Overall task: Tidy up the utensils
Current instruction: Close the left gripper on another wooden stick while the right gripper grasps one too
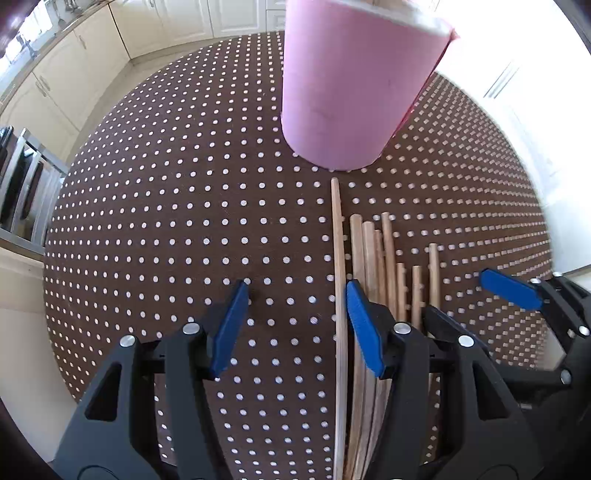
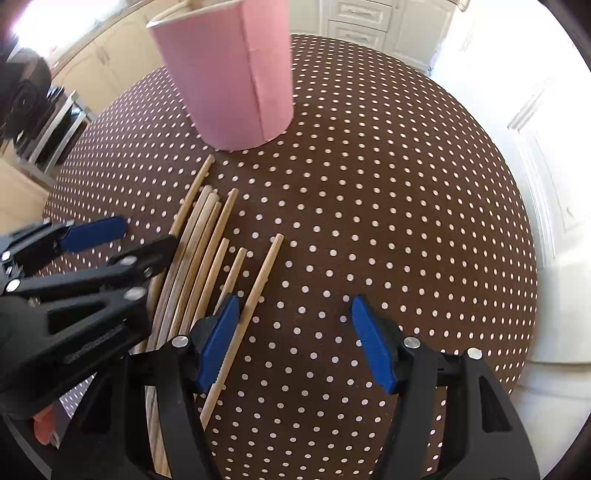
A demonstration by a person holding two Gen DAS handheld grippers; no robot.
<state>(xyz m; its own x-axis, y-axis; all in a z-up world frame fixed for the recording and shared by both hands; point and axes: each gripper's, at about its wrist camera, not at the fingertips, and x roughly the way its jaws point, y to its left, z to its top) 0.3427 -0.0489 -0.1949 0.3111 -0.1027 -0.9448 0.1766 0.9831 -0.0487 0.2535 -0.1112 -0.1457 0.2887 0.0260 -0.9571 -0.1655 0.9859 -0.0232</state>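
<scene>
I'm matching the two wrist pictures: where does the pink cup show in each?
Left wrist: pink cup at top, right of centre.
Right wrist: pink cup at top, left of centre.
Shared landmark: the wooden sticks lying on the cloth just below it.

Both grippers angled down — left gripper (image 1: 295, 325), right gripper (image 2: 295, 343) — fingers (image 1: 364, 328) apart.

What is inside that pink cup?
Pale wooden stick ends poke above the rim of the pink cup. How many are inside, and its bottom, is hidden by the cup's wall.
</scene>
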